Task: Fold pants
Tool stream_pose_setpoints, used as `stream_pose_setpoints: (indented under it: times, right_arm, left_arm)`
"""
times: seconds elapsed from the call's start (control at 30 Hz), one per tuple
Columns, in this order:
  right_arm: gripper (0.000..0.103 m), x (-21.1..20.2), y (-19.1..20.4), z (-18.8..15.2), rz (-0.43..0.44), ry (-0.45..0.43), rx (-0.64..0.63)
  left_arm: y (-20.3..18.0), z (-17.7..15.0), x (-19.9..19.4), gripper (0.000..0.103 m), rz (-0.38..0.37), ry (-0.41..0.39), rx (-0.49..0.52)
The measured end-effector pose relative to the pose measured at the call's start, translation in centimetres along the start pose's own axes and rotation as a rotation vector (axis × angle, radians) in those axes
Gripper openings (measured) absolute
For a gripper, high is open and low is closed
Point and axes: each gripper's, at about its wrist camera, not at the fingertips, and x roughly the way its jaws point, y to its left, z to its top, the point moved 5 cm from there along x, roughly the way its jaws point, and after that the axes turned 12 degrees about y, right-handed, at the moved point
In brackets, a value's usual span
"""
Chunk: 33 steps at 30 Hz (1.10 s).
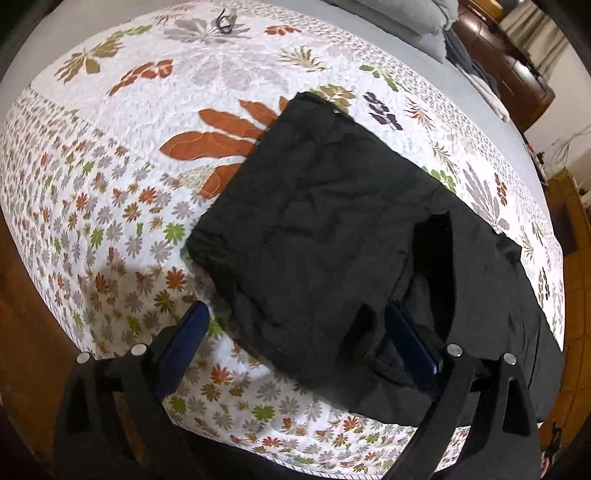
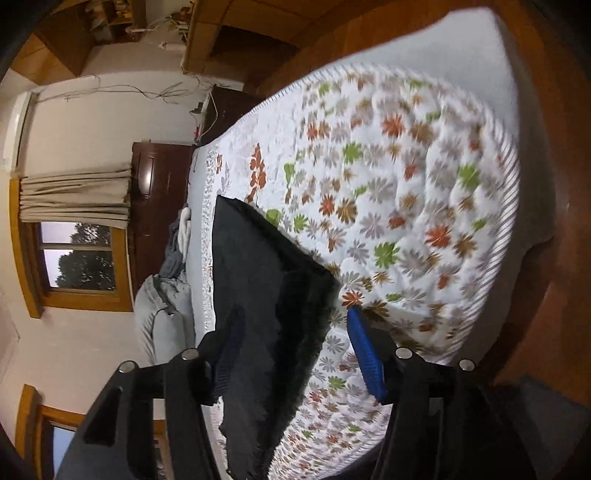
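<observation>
Floral quilt under folded black pants

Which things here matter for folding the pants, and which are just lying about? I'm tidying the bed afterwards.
For the job:
- black fabric pants, folded on the quilt
- white floral quilted bedspread under them
- left gripper, open
- right gripper, open

Lying about:
- small dark tangled object, too small to identify
- grey pillow
- pile of grey and white clothes

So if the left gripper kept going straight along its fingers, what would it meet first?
Most likely the pants: the left gripper stands open over their near edge, pointing down at the dark fabric lying on the quilt. How near it is cannot be told.
</observation>
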Motion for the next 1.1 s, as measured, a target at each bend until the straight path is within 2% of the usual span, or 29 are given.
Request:
stream_pose_setpoints:
  times: [0.17, 0.37, 0.47, 0.53, 0.67, 0.73, 0.8, 0.87, 0.93, 1.1]
  right_arm:
    - [0.065, 1.2, 0.2, 0.4, 0.024, -0.007, 0.01]
    - [0.066, 2.1, 2.2, 0.7, 0.048, 0.006, -0.047]
    - [0.061, 2.2, 0.7, 1.3, 0.053, 0.012, -0.015]
    - [0.063, 2.2, 0.2, 1.4, 0.088, 0.001, 0.015]
    - [0.066, 2.7, 1.0, 1.5, 0.077, 0.004, -0.008]
    - [0.061, 2.8, 1.1, 1.6, 0.056, 0.0, -0.011]
    - [0.032, 2.6, 1.2, 1.5, 0.048, 0.001, -0.019]
    - [0.024, 2.1, 1.8, 1.2, 0.043, 0.002, -0.039]
    - [0.022, 1.9, 3.5, 0.8, 0.025, -0.003, -0.081]
    - [0.02, 1.2, 7.2, -0.2, -0.024, -0.021, -0.158]
  left_arm:
    - [-1.5, 0.4, 0.1, 0.096, 0.007, -0.011, 0.023]
    - [-2.0, 1.0, 0.4, 0.096, 0.006, -0.011, 0.006]
    - [-1.7, 0.9, 0.6, 0.096, 0.006, -0.01, -0.003]
    - [-1.7, 0.7, 0.8, 0.096, 0.003, -0.009, -0.002]
    - [-1.6, 0.3, 1.2, 0.096, 0.001, -0.007, -0.002]
    - [-1.5, 0.3, 1.2, 0.096, -0.008, -0.015, -0.008]
    - [-1.5, 0.3, 1.0, 0.096, -0.012, -0.03, -0.004]
    - [-1.5, 0.3, 0.7, 0.096, -0.012, -0.052, 0.01]
    - [-1.5, 0.3, 0.4, 0.096, -0.04, -0.065, 0.005]
    - [-1.7, 0.4, -0.3, 0.096, -0.056, -0.101, -0.007]
